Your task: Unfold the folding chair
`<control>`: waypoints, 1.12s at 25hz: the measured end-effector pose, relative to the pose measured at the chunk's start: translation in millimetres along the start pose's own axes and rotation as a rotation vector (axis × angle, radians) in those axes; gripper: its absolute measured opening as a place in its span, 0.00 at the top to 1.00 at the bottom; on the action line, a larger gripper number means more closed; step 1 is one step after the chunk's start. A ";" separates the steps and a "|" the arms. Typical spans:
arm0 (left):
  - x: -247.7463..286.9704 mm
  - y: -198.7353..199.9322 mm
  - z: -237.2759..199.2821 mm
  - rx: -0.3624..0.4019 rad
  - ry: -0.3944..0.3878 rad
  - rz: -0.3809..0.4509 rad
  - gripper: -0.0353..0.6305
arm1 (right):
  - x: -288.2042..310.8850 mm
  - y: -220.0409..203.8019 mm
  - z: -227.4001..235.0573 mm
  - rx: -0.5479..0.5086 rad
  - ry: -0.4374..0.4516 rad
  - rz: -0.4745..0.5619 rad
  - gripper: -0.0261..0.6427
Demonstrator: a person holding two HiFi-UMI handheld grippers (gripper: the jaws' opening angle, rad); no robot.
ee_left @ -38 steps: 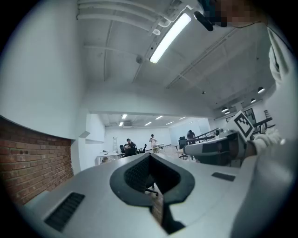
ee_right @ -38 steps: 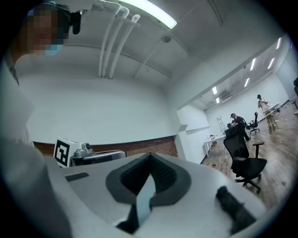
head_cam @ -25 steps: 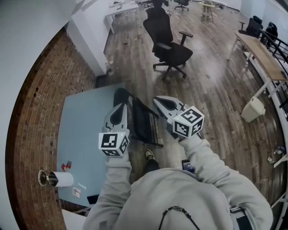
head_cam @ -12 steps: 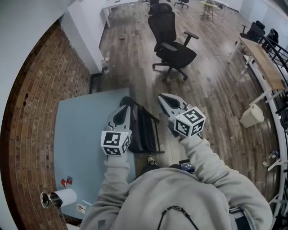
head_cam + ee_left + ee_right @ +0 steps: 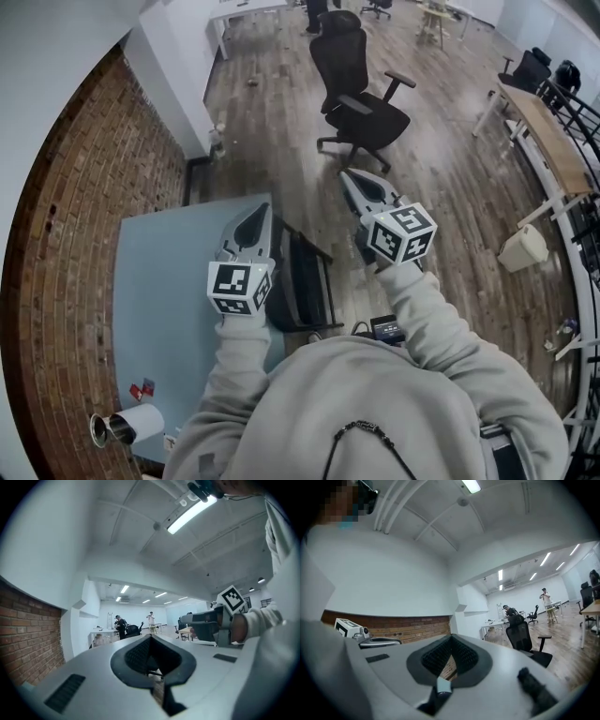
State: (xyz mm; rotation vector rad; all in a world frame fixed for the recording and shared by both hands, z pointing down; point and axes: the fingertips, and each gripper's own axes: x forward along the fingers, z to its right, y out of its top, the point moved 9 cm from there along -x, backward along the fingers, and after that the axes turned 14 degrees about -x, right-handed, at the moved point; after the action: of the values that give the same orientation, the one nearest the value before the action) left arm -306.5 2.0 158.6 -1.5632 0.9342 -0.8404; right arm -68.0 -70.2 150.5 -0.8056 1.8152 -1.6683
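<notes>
The folded black folding chair [image 5: 302, 281] stands on the wooden floor beside the light-blue table [image 5: 169, 281], low between my two arms. My left gripper [image 5: 256, 214] is held above the chair's left side, shut and empty. To the right of the chair and farther forward, my right gripper [image 5: 349, 176] is also shut, with nothing in it. In the left gripper view the jaws [image 5: 151, 637] meet at the tip, and the right gripper [image 5: 211, 623] shows beside them. The right gripper view shows closed jaws [image 5: 451, 637] pointing into the room; the folding chair is hidden there.
A black office chair [image 5: 361, 94] stands just ahead on the floor. A brick wall [image 5: 84, 187] runs along the left, with a white paper roll [image 5: 127, 427] by the table's near end. A long wooden table [image 5: 544, 122] and a white bin [image 5: 522, 248] stand at the right.
Both grippers have moved forward into the room, the right one farther. The folding chair now lies closer under my body, and the foot seen earlier is out of sight.
</notes>
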 end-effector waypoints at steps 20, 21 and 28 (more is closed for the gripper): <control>42.9 -73.1 -73.2 -0.163 0.174 -0.166 0.94 | 82.1 -88.9 12.8 0.056 0.094 -0.266 0.95; 42.6 -86.6 -78.7 -0.182 0.183 -0.195 0.94 | 87.6 -105.1 9.1 0.059 0.098 -0.308 0.95; 27.7 -202.6 -107.6 -0.271 0.250 -0.524 0.61 | 114.4 -244.9 -30.2 0.183 0.254 -0.605 0.85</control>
State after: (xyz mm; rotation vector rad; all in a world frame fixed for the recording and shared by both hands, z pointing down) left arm -362.1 -46.1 377.7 -2.0157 0.8469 -1.3441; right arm -150.7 -147.7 397.7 -1.1840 1.6334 -2.3706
